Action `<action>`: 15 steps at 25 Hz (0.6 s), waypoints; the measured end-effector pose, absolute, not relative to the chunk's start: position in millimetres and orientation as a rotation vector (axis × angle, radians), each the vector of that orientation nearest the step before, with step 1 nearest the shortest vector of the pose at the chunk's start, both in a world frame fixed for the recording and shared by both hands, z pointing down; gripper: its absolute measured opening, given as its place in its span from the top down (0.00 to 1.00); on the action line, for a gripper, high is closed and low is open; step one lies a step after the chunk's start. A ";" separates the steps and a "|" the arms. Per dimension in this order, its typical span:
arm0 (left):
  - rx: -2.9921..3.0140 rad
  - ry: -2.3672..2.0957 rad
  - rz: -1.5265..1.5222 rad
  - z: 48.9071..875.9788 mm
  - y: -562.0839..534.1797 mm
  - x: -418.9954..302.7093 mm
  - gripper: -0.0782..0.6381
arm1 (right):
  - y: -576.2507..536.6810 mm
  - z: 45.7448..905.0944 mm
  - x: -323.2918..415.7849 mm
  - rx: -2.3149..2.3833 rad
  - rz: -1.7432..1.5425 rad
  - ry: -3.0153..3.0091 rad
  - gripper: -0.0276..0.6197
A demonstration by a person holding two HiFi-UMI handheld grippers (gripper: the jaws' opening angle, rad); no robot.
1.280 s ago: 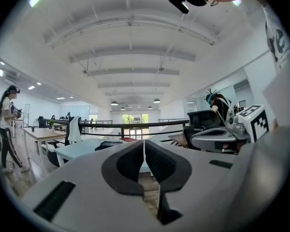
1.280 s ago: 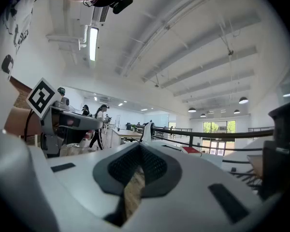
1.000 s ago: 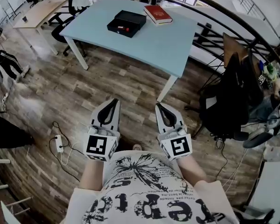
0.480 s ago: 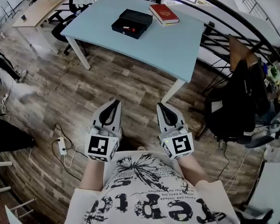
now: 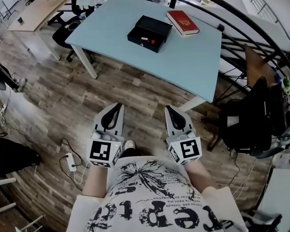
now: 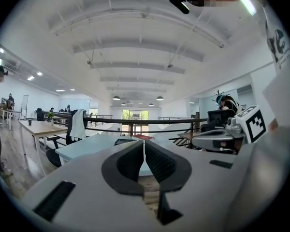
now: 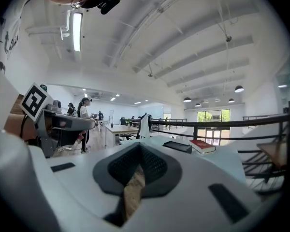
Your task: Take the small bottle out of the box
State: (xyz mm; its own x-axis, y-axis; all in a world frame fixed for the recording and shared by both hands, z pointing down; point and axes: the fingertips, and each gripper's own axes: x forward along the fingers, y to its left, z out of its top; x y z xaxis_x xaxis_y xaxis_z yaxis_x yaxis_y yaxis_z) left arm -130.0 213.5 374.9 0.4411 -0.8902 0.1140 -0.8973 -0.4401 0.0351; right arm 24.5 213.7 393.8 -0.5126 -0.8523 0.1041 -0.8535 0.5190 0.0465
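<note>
A shallow black box (image 5: 150,33) lies open on the light blue table (image 5: 188,57), far ahead of me. Something small with red on it shows inside the box (image 5: 147,40); I cannot tell whether it is the bottle. Both grippers are held low in front of my chest, over the wooden floor and well short of the table. The left gripper (image 5: 118,105) is shut with nothing between its pads, and so is the right gripper (image 5: 169,108). The left gripper (image 6: 144,141) points at the box (image 6: 125,140). The right gripper (image 7: 139,145) has the box (image 7: 178,146) off to its right.
A red book (image 5: 182,22) lies beside the box. A black chair draped with dark clothing (image 5: 253,115) stands at the right, and a curved black railing (image 5: 241,37) runs behind the table. A power strip with cable (image 5: 70,161) lies on the floor at left. A wooden desk (image 5: 36,11) is at far left.
The table, box and book have shifted to the right and slightly lower in the head view. Both grippers stay shut in the same place before my chest.
</note>
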 end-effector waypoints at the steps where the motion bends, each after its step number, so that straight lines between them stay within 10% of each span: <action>1: 2.592 -1.603 0.119 374.2 202.1 -140.8 0.86 | 202.9 393.4 14.7 1.496 0.015 -2.629 0.94; 15: 2.522 -1.641 0.142 390.3 77.0 -228.9 0.86 | 67.8 410.3 -61.7 1.484 0.056 -2.603 0.94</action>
State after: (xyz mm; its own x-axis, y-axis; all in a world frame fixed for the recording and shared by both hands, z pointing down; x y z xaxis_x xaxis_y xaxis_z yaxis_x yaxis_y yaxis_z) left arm -228.9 77.0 390.3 0.4046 -0.9023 0.1492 -0.9145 -0.4006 0.0571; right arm -61.7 67.8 410.3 -0.5019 -0.8529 0.1437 -0.8583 0.5117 0.0393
